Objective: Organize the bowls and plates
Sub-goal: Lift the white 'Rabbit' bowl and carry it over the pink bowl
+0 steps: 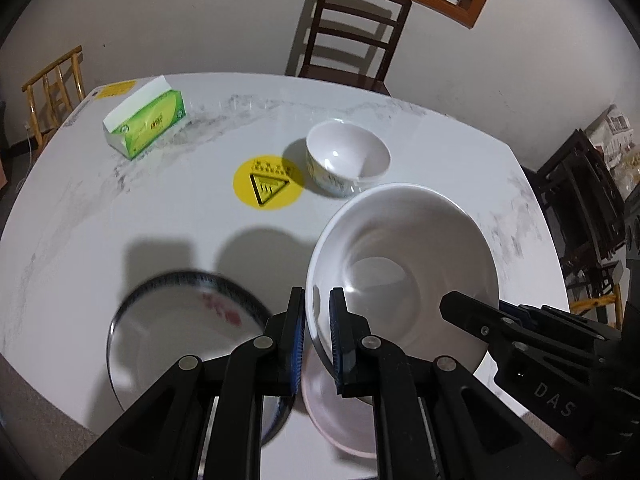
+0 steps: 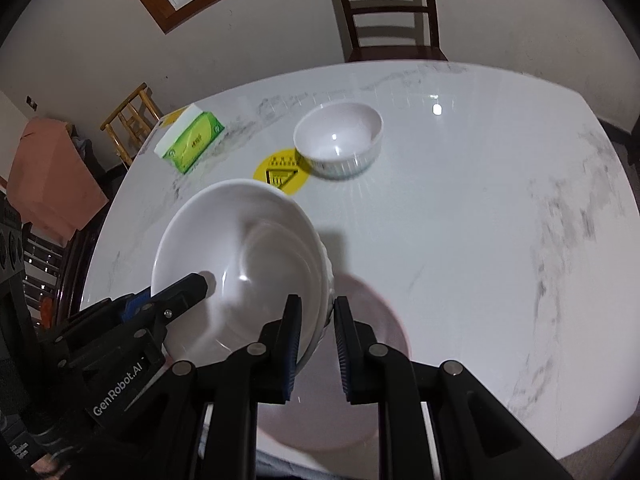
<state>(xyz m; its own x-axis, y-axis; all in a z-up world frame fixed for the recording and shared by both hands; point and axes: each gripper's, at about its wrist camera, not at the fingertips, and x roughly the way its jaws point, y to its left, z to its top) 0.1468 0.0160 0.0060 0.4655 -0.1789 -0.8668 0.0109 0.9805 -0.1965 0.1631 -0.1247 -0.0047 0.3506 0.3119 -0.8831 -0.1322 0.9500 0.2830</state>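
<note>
A plain dining room with pale walls, a wood-framed window and a dark chair (image 1: 352, 32) pushed up to the far edge of a white marble-look table (image 1: 460, 152).

Both grippers carry one big white bowl (image 1: 404, 264) between them, raised above the near side of the tabletop. The left gripper (image 1: 318, 340) is clamped on the bowl's rim on its side, one pad inside and one outside. The right gripper (image 2: 318, 344) is clamped on the opposite rim the same way. The bowl hangs tilted, its far lip higher.

Directly under it, near the front edge, sits a pinkish plate (image 2: 360, 400). Beside that, toward the near left corner, lies a dark-rimmed plate (image 1: 184, 336) with red marks. A smaller bowl (image 1: 346, 158) stands near the middle of the tabletop, just beside a round yellow sticker (image 1: 268, 184). A green tissue box (image 1: 146, 126) rests toward the far left corner.

The risk I see is the grip itself: two thin pinches on a smooth, glossy rim. If the hands drift apart or twist against each other, the rim could slide out of one pair of pads and the bowl would drop onto the pinkish plate. A steeper tilt would add to that. If it is headed for the smaller bowl, lowering it off-centre could knock that one sideways.
</note>
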